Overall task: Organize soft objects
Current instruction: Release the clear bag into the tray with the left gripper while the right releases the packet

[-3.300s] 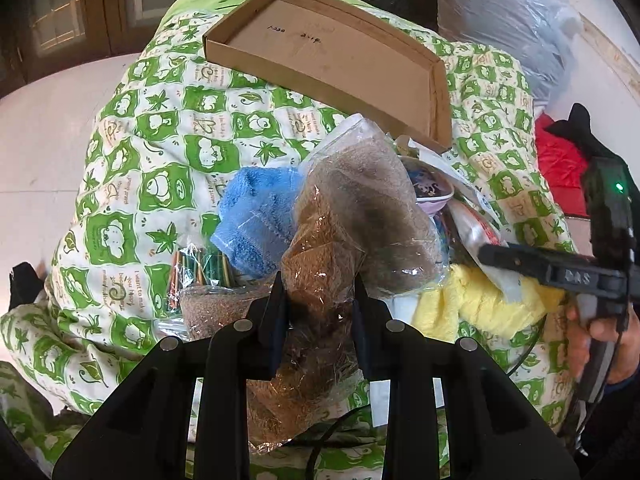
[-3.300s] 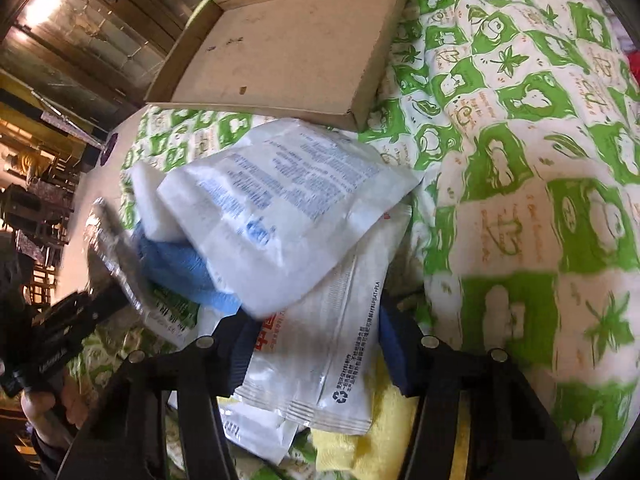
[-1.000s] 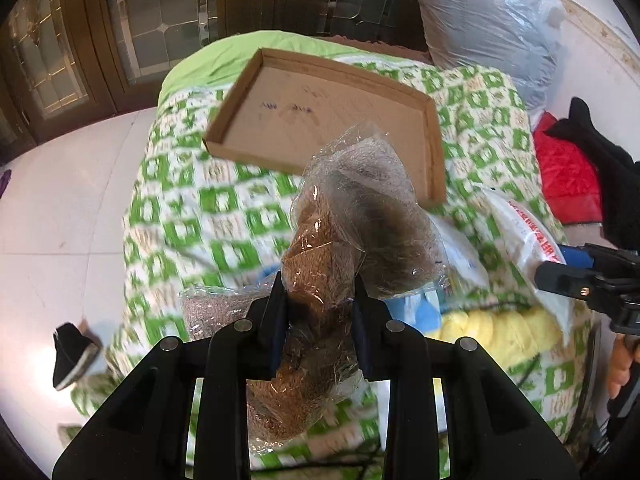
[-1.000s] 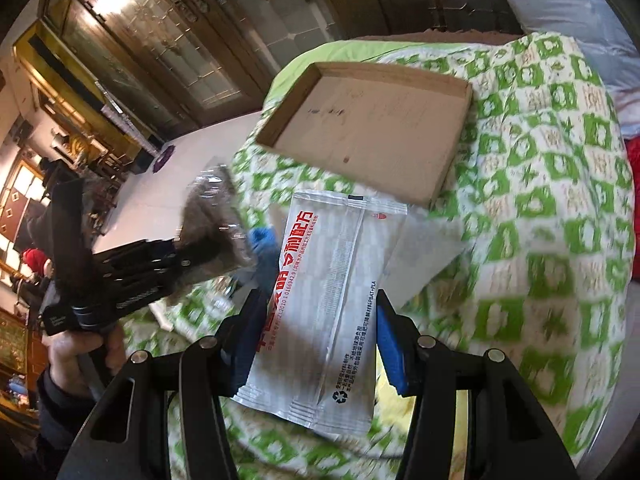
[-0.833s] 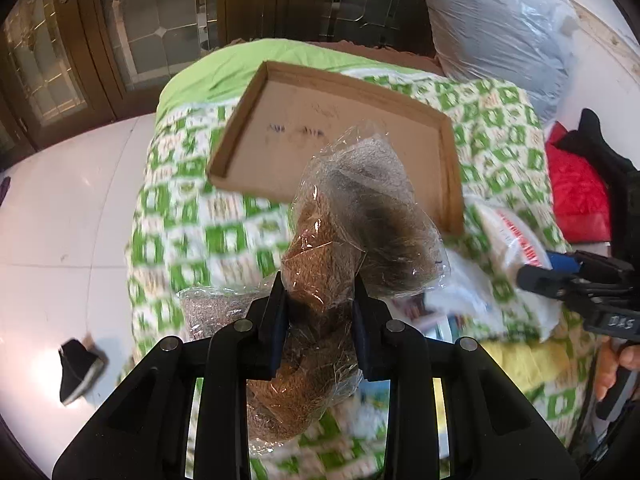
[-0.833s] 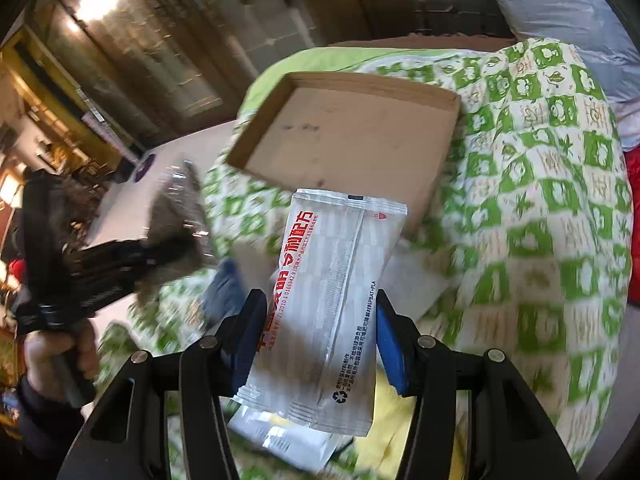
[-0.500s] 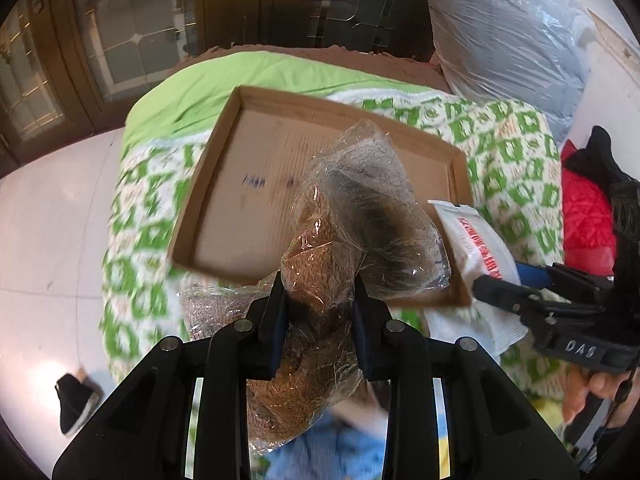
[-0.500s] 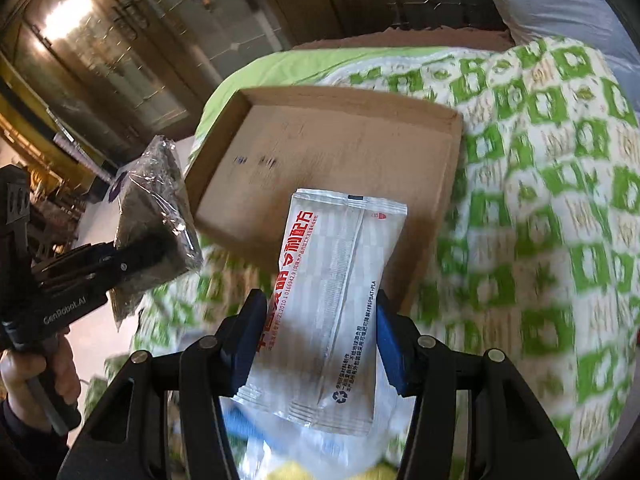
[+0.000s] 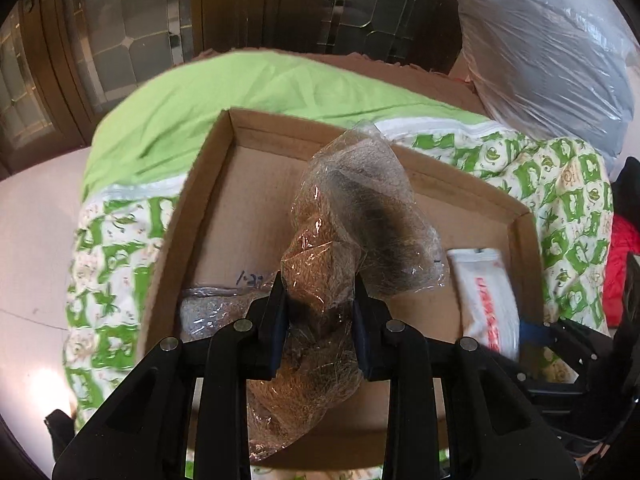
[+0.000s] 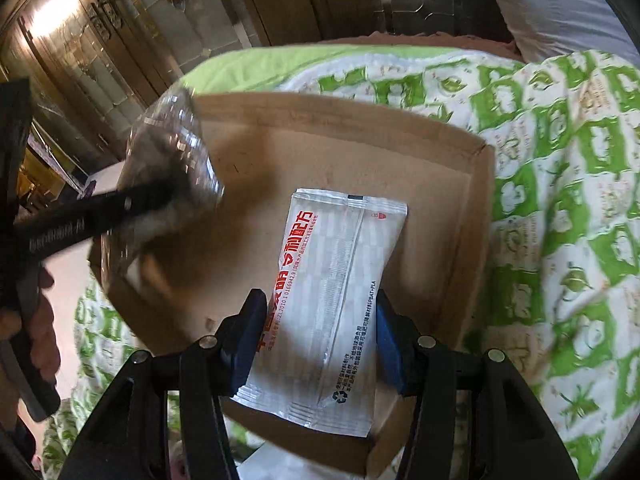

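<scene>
My left gripper (image 9: 319, 316) is shut on a clear plastic bag of brown fibre (image 9: 352, 232), held over the left half of the shallow cardboard box (image 9: 224, 184). A second clear bag of grey stuff (image 9: 208, 312) hangs beside its left finger. My right gripper (image 10: 320, 336) is shut on a white packet with red print (image 10: 332, 280), held over the right half of the same cardboard box (image 10: 476, 216). In the right wrist view the left gripper's finger (image 10: 100, 212) with its fibre bag (image 10: 168, 168) shows at the left. In the left wrist view the white packet (image 9: 486, 304) shows at the right.
The box lies on a green-and-white patterned quilt (image 10: 560, 200) over a plain green sheet (image 9: 224, 92). A large plastic-wrapped bundle (image 9: 540, 40) stands at the back right, something red (image 9: 618, 268) at the right edge. Dark wood-and-glass doors (image 9: 120, 20) close the far side.
Both grippers have moved forward and down with their loads, from above the pile of soft things to over the box, which now fills the middle of both views.
</scene>
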